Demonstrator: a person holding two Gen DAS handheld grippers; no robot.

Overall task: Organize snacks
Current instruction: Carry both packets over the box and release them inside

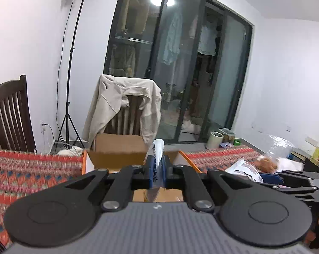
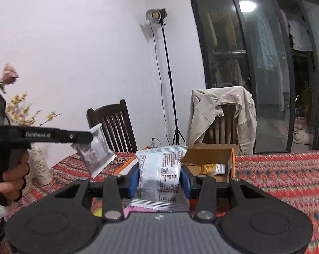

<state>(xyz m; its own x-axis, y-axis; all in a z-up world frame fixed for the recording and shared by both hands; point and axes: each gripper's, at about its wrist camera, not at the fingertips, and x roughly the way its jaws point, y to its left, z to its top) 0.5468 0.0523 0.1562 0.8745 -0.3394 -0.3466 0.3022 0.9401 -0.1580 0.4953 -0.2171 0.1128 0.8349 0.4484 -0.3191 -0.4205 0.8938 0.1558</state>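
Desk (image 2: 286, 180) under a woven cloth, red-orange with blue and cream diamond bands; cloth covers all the surface in both views.

Open cardboard box (image 2: 210, 158) on the cloth, at 12 o'clock from both cameras, flaps up, orange-edged. A gold and white packet (image 2: 214, 168) lies inside it.

Left claw (image 1: 157, 170): jaws together, clamped on a thin silver-white snack packet (image 1: 157, 154) held edge-on, dark print on it, its top sticking up past the fingertips in front of the box. Right wrist view shows the same claw from the side at 9 o'clock, the packet hanging tilted off its tip, a hand (image 2: 13, 173) on the grip.

Right claw (image 2: 159, 180): blue pads (image 2: 134, 178) pressed on both sides of a puffy silver snack bag (image 2: 159, 169), black print facing the camera, serrated lower edge hanging toward the lens. Bag is off the cloth, between camera and box.

Room: white walls. Light on a tall tripod stand (image 1: 71, 63), lit, at 11 o'clock in the left view. Two dark wooden slat-back chairs (image 2: 115, 124) beyond the desk; a beige jacket (image 1: 121, 105) draped over the one behind the box. Dark-framed glass sliding door (image 1: 180, 63) at 1 o'clock, clothes hanging behind it, a ceiling lamp reflected in the glass. Vase with yellow and pink flowers (image 2: 22, 110) at the desk's 9 o'clock edge, right view. Clear plastic bags (image 1: 280, 148) at 3 o'clock, left view, contents blurred.
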